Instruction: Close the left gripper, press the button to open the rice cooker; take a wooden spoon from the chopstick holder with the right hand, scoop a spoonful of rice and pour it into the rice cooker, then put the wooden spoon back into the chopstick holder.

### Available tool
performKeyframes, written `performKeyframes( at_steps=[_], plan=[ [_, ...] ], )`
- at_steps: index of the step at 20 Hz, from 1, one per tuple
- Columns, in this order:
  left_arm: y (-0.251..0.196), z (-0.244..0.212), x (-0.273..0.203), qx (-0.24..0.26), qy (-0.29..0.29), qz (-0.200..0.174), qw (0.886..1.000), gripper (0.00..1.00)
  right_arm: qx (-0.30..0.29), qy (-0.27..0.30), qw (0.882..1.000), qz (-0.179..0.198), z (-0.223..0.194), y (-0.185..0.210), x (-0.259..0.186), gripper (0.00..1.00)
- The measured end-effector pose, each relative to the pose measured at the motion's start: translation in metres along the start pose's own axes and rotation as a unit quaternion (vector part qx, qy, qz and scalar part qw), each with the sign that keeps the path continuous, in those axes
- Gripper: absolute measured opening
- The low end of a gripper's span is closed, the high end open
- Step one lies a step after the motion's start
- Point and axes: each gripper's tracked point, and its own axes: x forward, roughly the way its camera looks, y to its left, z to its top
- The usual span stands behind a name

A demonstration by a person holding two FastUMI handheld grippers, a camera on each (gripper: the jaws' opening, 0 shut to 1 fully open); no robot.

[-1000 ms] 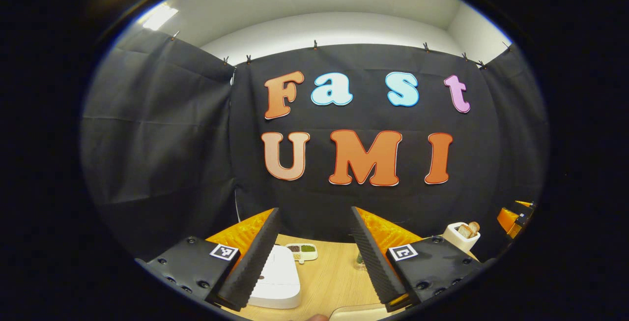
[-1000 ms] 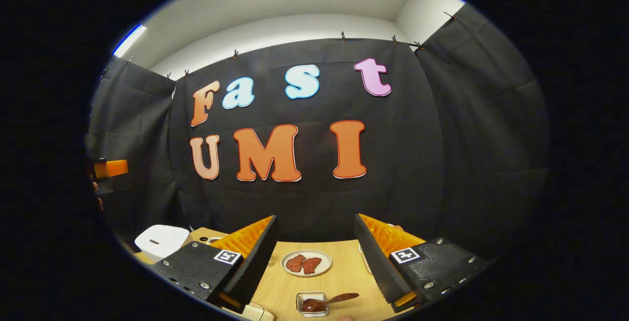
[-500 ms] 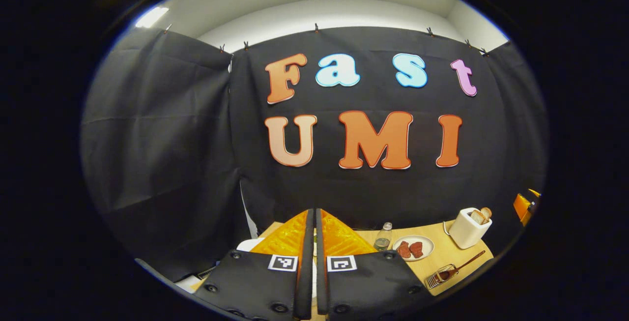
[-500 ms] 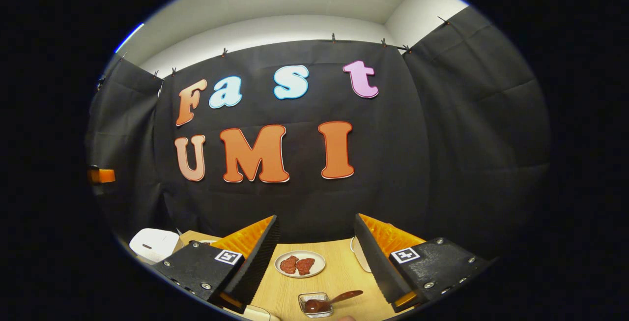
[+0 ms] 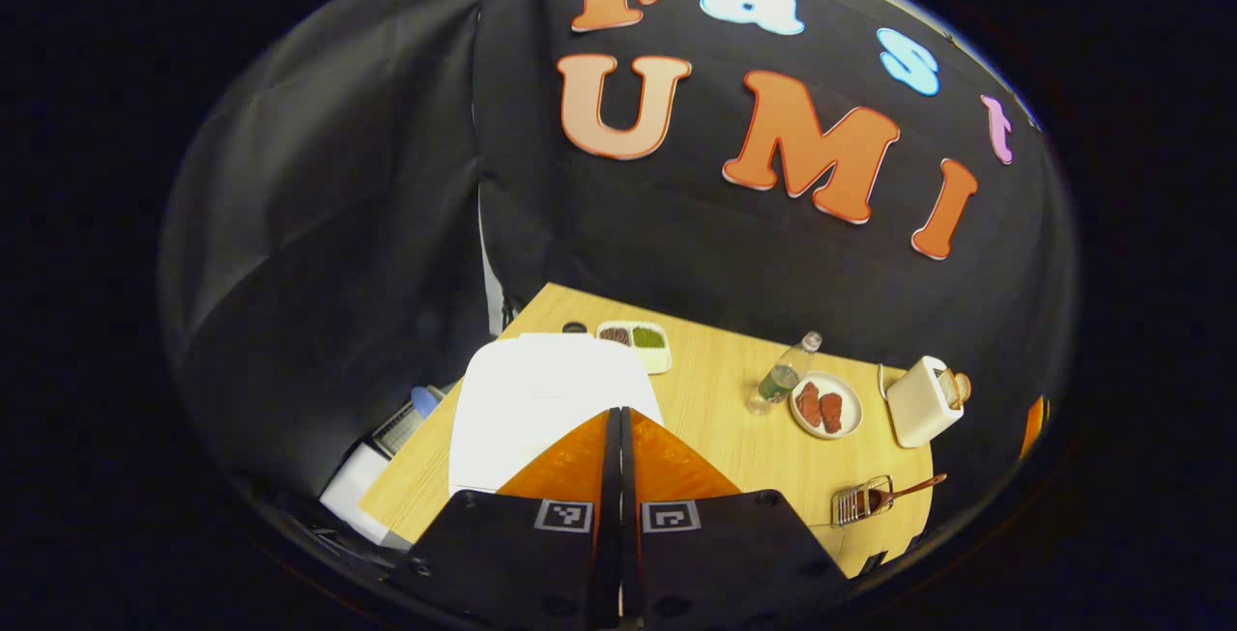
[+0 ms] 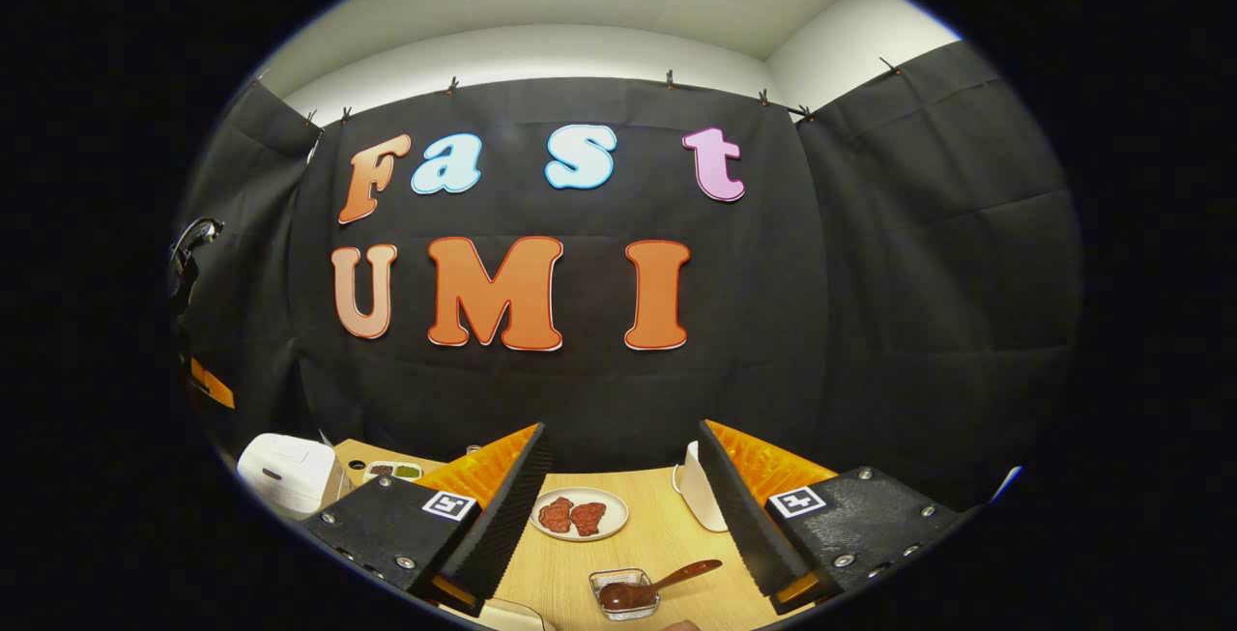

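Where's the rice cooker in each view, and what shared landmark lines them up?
Left gripper view: rice cooker low centre, lid down, just beyond the shut left hand-held gripper.
Right gripper view: rice cooker far lower left, at the table's edge.
Shared landmark: plate of meat, right of the cooker in both.

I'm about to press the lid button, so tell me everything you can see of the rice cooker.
The rice cooker is a white, smooth, plastic-looking box with rounded corners, standing upright on the wooden table near its left edge. Its lid is down. In the right gripper view it shows a small dark mark on top, too small to identify. The left gripper, fingers together, hangs above its near side; whether they touch cannot be told.
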Motion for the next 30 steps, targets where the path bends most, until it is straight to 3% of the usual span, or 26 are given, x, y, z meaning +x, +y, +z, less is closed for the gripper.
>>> performKeyframes(
  at_steps=[7,13,19,23,27,30],
  plan=[
    [0.017,-0.048,0.044,-0.057,0.128,-0.017,0.990,0.05,-0.013,0.005,0.999,-0.034,-0.002,-0.006,-0.013,0.94],
    [0.022,-0.073,0.071,-0.091,0.192,-0.037,0.977,0.05,-0.023,0.021,0.997,-0.064,-0.012,-0.014,-0.028,0.94],
    [0.037,-0.101,0.100,-0.094,0.237,-0.029,0.967,0.05,-0.032,0.030,0.996,-0.082,-0.014,-0.019,-0.039,0.94],
    [0.037,-0.102,0.102,-0.095,0.233,-0.036,0.967,0.05,-0.040,0.035,0.995,-0.088,-0.015,-0.019,-0.041,0.94],
    [0.038,-0.102,0.102,-0.061,0.212,-0.031,0.975,0.05,-0.031,0.046,0.995,-0.079,-0.021,-0.013,-0.038,0.95],
    [0.035,-0.077,0.091,-0.042,0.160,-0.033,0.986,0.06,-0.037,0.048,0.995,-0.077,-0.021,-0.015,-0.035,0.95]
  ],
)
